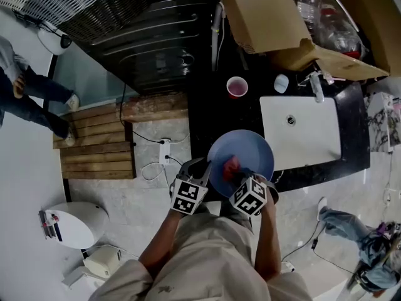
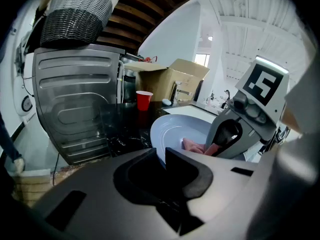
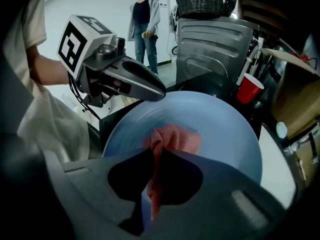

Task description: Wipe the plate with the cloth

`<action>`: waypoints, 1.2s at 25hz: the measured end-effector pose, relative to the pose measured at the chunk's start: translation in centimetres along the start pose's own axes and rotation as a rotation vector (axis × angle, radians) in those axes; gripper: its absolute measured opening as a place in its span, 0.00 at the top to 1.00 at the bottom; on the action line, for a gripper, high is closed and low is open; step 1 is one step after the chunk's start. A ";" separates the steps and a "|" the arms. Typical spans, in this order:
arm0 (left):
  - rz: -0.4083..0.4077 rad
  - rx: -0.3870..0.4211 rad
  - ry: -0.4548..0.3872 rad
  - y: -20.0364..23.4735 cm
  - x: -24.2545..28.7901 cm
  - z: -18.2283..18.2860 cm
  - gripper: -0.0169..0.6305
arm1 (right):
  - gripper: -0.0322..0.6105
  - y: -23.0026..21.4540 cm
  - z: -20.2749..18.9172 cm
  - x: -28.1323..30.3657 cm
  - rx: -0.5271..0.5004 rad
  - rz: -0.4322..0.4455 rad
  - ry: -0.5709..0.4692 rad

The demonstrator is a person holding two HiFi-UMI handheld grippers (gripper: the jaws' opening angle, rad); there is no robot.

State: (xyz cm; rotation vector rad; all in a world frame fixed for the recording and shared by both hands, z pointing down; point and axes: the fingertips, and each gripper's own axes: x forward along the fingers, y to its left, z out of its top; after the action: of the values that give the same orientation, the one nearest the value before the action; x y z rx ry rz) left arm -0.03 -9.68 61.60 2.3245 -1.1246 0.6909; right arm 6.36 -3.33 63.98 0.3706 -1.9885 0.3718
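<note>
A pale blue plate (image 1: 247, 152) is held tilted over the black counter's front edge. My left gripper (image 1: 202, 172) is shut on the plate's (image 2: 172, 134) left rim, which runs between its jaws. My right gripper (image 1: 241, 173) is shut on a red cloth (image 1: 232, 165) and presses it flat on the plate's (image 3: 225, 129) face. The cloth (image 3: 172, 139) fans out just past the jaws. From the left gripper view the cloth (image 2: 195, 146) shows pink under the right gripper's body.
A white sink (image 1: 301, 130) is set in the black counter (image 1: 207, 105) to the right. A red cup (image 1: 237, 87) and a cardboard box (image 1: 276, 17) stand behind. A metal appliance (image 1: 150, 42) stands at the left. A person (image 3: 144, 24) stands farther off.
</note>
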 end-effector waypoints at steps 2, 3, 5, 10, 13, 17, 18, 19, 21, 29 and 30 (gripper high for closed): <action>-0.001 0.001 0.001 0.0 0.0 0.0 0.89 | 0.91 0.0 -0.5 -0.2 0.012 0.002 0.012; -0.001 0.002 0.001 0.0 0.0 0.0 0.89 | 0.91 -0.1 -0.7 -0.3 0.018 0.003 0.017; -0.002 0.002 0.002 0.0 0.0 0.0 0.89 | 0.91 -0.2 -1.1 -0.4 0.027 0.003 0.029; -0.004 0.007 0.004 0.0 0.0 0.1 0.89 | 0.91 -0.6 -2.2 -0.8 0.042 -0.014 0.076; -0.004 0.006 0.004 0.0 0.0 0.1 0.89 | 0.91 -1.0 -2.9 -1.0 0.057 -0.027 0.100; -0.004 0.007 0.004 0.1 0.1 0.1 0.89 | 0.91 -1.9 -3.7 -1.3 0.083 -0.054 0.127; -0.004 0.007 0.004 0.1 0.1 0.1 0.89 | 0.91 -2.1 -3.9 -1.4 0.088 -0.062 0.133; -0.003 0.008 0.004 0.1 0.0 0.1 0.89 | 0.91 -2.4 -4.0 -1.5 0.093 -0.070 0.139; -0.002 0.007 0.004 0.1 0.0 0.2 0.89 | 0.91 -2.9 -4.3 -1.6 0.099 -0.090 0.149; 0.001 0.003 0.001 -0.1 0.1 0.0 0.89 | 0.91 -5.6 -5.1 -1.9 0.110 -0.210 0.166; 0.001 0.002 0.000 -0.1 0.1 0.0 0.89 | 0.91 -6.0 -5.1 -1.9 0.113 -0.226 0.160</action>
State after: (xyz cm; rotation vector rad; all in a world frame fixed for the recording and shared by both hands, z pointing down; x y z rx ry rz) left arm 0.06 -9.71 61.61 2.3252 -1.1260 0.6932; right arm 13.77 -6.48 64.96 0.6123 -1.7527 0.3584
